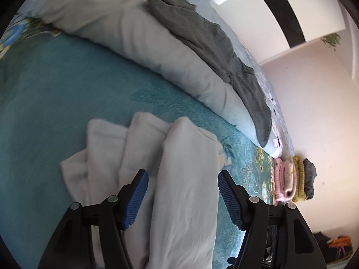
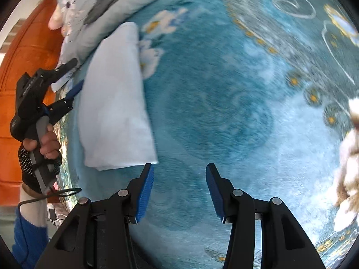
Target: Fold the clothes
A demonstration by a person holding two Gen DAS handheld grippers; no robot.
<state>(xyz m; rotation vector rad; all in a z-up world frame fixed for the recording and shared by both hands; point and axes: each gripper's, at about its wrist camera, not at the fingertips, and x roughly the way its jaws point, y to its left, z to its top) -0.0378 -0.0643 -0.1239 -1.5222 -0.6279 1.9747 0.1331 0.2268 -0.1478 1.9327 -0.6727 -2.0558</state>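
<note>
Two open, empty hand-held grippers, left and right, over teal bedspread, folded white garment below.

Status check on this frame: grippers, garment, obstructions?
Left gripper open over folded white garment. Right gripper open, empty, above teal patterned bedspread. Nothing in the way.

Bed: teal patterned cover. Lying directly on it: a folded white garment near the edge, a pale quilt along the far side, and a stack of folded clothes at the end.
</note>
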